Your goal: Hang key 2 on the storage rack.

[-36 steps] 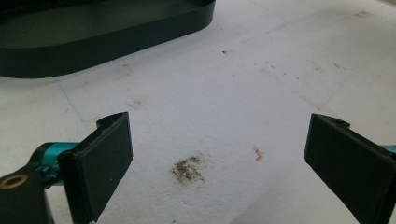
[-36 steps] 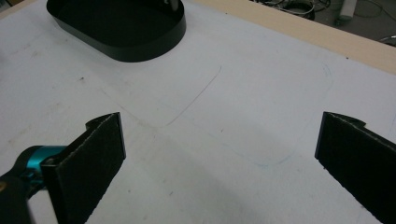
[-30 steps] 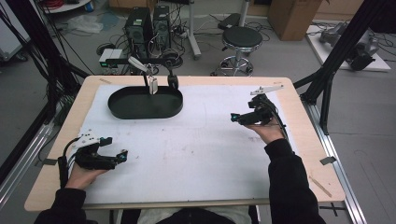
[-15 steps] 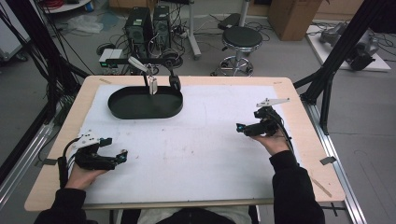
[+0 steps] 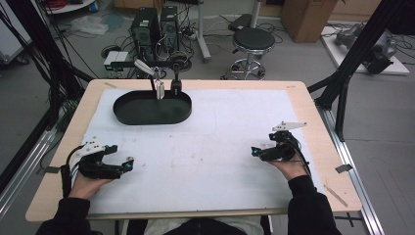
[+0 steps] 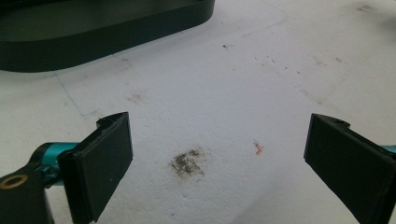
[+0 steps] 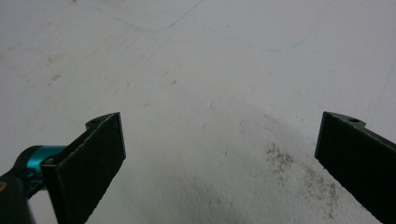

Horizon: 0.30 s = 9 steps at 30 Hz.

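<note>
The left gripper [image 5: 128,165] rests low on the white foam sheet [image 5: 220,142] covering the wooden table [image 5: 313,112], jaws spread wide with nothing between them. The right gripper [image 5: 254,152] sits well apart from it, jaws also spread and empty. Ahead of the left gripper, farther off, lies the black oval plastic tray [image 5: 151,108].

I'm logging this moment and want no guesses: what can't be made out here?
- Black tray, left gripper view: its far side is cut off by the top edge.
- Tray interior, high view: too dark to tell whether anything lies in it.
- Small white piece at the tray's back rim, high view: too small to identify.
- Left tongs and right tongs: outer jaws are cut off by the frame edges.
</note>
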Motion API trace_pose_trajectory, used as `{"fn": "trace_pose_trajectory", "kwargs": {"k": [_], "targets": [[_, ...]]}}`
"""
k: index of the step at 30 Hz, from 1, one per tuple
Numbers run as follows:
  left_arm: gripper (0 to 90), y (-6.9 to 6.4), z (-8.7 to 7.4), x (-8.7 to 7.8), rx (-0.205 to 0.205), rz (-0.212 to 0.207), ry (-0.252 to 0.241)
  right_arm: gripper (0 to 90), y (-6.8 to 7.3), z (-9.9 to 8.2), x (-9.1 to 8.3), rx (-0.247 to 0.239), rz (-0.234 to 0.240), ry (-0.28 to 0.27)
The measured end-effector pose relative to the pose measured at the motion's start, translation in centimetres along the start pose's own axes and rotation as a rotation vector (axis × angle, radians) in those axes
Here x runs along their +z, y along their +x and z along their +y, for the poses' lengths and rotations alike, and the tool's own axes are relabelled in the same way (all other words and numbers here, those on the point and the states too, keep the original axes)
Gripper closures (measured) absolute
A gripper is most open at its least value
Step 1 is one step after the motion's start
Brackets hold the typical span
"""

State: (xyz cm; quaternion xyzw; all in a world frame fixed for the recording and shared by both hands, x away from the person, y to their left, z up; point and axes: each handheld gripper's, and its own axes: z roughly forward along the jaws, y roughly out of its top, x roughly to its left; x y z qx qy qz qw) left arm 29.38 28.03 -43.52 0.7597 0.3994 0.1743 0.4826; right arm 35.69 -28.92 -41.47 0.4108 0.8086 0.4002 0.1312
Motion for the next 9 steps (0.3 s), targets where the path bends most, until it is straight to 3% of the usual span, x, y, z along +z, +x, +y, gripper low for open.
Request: {"fn": "trace_pose_trajectory", "kwargs": {"k": [9], "targets": [[8.3,-0.1,0.0,0.0,0.004,0.0,0.006,0.9,-0.1,-1.6,-0.4,0.016,-0.006,0.009]]}}
